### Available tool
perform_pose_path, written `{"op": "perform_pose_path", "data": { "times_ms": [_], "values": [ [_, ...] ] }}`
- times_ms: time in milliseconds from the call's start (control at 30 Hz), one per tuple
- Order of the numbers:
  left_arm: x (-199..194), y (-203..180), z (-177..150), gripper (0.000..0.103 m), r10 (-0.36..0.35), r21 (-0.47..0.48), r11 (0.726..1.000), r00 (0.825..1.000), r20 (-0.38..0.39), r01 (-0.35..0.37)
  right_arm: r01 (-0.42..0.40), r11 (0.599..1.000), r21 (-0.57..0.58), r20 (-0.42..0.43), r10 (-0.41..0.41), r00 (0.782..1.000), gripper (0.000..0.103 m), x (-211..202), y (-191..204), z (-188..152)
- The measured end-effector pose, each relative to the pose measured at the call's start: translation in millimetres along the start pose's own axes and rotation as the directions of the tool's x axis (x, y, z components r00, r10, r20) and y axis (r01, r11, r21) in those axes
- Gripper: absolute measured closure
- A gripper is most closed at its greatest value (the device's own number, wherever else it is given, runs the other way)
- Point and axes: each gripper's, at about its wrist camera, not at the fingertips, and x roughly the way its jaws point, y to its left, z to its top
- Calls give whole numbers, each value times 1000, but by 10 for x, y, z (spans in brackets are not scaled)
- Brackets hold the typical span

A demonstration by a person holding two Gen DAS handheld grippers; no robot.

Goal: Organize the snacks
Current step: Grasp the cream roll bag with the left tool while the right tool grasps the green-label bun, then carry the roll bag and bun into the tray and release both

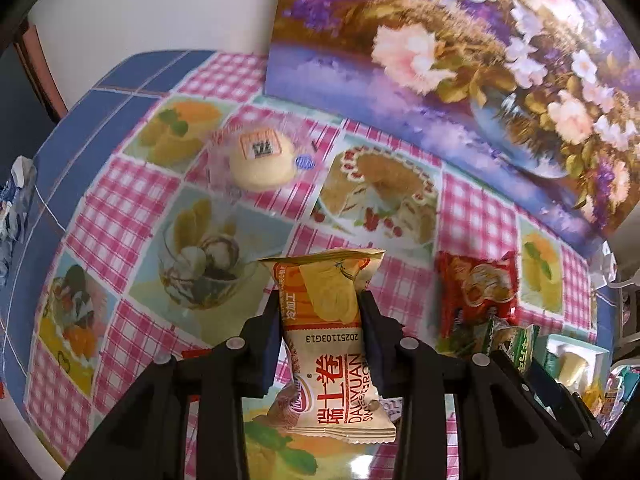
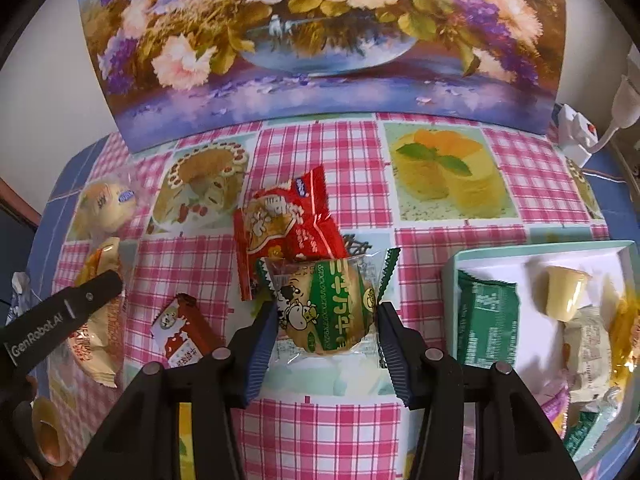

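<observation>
My left gripper [image 1: 320, 304] is shut on a cream and orange Swiss roll packet [image 1: 332, 364], which hangs upright between the pads above the tablecloth. In the right wrist view that same gripper's finger [image 2: 64, 312] shows at the left with the packet [image 2: 96, 332] under it. My right gripper [image 2: 327, 316] is shut on a clear packet with a green label and a cow picture [image 2: 336, 304], lifted a little off the cloth. Behind it lies a red snack packet [image 2: 284, 224]. A teal-rimmed box [image 2: 540, 246] at the right holds a green packet [image 2: 486, 316] and a yellow pudding cup [image 2: 564, 292].
A round cake in clear wrap [image 1: 260, 160] lies at the far left of the checked tablecloth. A small red-brown packet [image 2: 180, 328] sits left of my right gripper. A flower painting [image 2: 320, 40] leans at the back; a white power strip [image 2: 576, 132] is at the back right.
</observation>
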Motion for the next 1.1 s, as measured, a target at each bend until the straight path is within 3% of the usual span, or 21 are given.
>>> {"op": "perform_pose_path", "data": {
  "times_ms": [400,633,1100],
  "values": [
    [-546,-208,44,65,-16,32,999,992,129,11,-4,1000,8,83,3,997,49,-505,-69,158],
    [-775,-413,23,65,-29,69,997,982,185,16,33,999,22,129,-35,991,49,-809,-224,211],
    [-802,-834,-90,65,-77,141,989,981,178,52,104,987,120,130,-119,984,49,-969,-900,211]
  ]
}}
